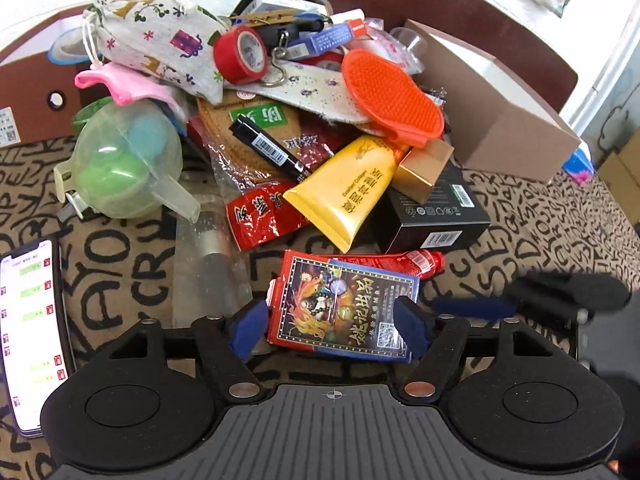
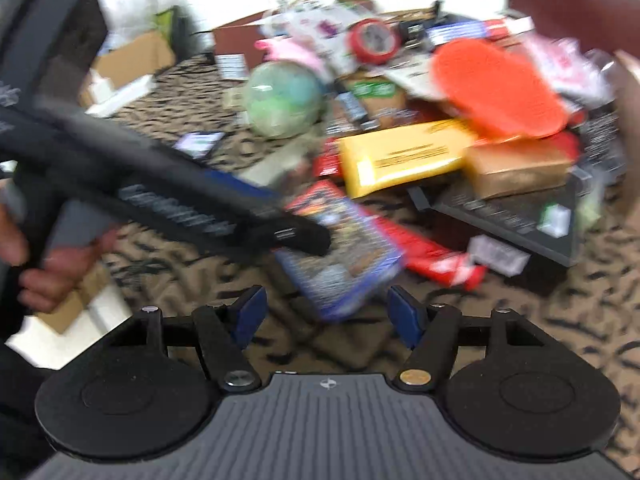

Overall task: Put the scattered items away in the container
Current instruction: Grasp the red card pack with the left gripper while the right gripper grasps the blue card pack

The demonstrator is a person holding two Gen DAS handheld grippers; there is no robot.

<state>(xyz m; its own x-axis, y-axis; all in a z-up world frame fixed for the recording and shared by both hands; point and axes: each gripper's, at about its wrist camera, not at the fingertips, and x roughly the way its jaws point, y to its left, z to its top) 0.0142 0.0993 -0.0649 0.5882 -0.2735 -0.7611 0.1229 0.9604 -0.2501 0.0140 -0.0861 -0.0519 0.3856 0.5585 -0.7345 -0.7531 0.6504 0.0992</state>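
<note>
At the far left of the left wrist view a phone lies screen-up on the patterned cloth, near the frame's edge, with a strip of bare cloth between it and the heap. Beyond it stands the brown container, its wall facing the camera, with a pale green plastic ball just in front. The pile fills the middle: a printed drawstring pouch, a roll of red tape, a black marker lying across packets, a yellow tube, an orange bristle pad, a small gold box resting on a black box. To the right sits a plain cardboard box, and open cloth lies beyond it.

The left gripper stands wide open, its blue pads on either side of a card pack without clearly pressing it; a red tube lies just behind the pack.

The right wrist view is blurred. The right gripper is open and empty above bare cloth, with the card pack just ahead. At its left a hand holds the other tool, which crosses in front of the pile.
</note>
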